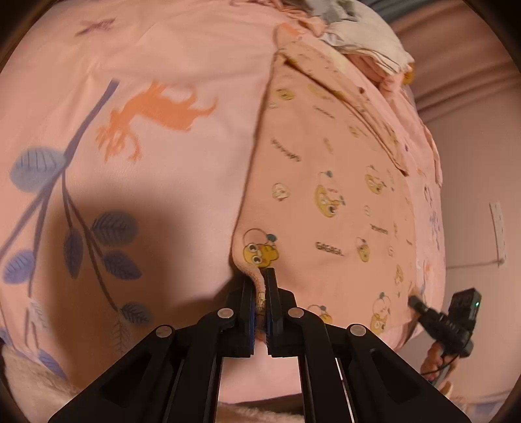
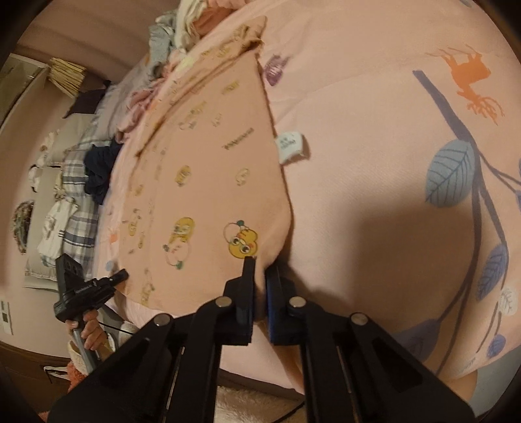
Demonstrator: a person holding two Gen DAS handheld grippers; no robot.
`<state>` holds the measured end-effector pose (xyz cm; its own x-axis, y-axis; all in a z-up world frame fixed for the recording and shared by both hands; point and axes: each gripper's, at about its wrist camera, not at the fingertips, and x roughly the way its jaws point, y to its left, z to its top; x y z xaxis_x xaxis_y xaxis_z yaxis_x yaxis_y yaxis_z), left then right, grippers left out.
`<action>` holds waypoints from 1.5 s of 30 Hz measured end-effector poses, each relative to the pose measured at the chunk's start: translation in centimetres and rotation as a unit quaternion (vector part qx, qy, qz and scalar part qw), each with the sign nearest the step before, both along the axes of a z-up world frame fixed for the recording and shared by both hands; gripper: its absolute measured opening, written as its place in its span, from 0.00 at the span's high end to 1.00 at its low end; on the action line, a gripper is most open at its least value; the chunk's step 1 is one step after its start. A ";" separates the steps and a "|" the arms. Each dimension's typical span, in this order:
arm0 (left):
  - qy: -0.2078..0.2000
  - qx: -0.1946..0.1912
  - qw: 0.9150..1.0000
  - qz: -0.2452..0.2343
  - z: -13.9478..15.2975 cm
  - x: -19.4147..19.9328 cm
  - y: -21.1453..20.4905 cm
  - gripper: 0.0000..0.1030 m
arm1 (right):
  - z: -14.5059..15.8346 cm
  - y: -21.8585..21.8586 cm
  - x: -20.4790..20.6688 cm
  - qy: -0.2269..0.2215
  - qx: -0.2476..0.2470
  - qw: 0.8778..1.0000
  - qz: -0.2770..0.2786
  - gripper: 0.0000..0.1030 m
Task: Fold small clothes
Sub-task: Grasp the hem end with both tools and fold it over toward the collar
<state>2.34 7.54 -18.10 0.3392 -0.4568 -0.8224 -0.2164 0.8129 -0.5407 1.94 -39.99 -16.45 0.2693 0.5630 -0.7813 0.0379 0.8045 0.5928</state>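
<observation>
A small pink garment with yellow duck prints (image 1: 329, 182) lies spread on a pink bedsheet (image 1: 156, 58). My left gripper (image 1: 259, 276) is shut on its near left corner. In the right wrist view the same garment (image 2: 208, 169) lies flat, a white label (image 2: 289, 146) sticking out at its right edge. My right gripper (image 2: 260, 266) is shut on its near right corner. The right gripper (image 1: 420, 304) also shows at the garment's right edge in the left wrist view. The left gripper (image 2: 122, 276) shows at lower left in the right wrist view.
A pile of loose clothes (image 1: 355, 29) lies at the far end of the bed, also seen in the right wrist view (image 2: 176, 35). A dark garment (image 2: 99, 169) and a plaid blanket (image 2: 76, 208) lie left of the bed. The bed's near edge runs just below the grippers.
</observation>
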 end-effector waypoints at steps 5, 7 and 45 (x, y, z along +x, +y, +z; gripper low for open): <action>-0.038 -0.048 0.998 0.002 2.0 1.1 0.5 0.97 | 1.7 -0.5 0.4 -0.040 0.044 0.998 -0.009 0.94; -0.048 -0.057 0.997 0.007 2.6 2.0 0.6 0.97 | 2.3 -0.4 0.8 -0.053 0.055 0.997 -0.016 0.94; -0.049 0.007 0.991 0.126 0.8 32.3 2.9 0.97 | 0.4 3.5 34.8 -0.041 -0.112 0.993 -0.019 0.88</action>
<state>34.64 10.45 -17.29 0.5197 -0.3361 -0.7855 -0.3609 0.7470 -0.5584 36.72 -36.45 -16.07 0.3547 0.3662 -0.8603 0.0305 0.9151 0.4022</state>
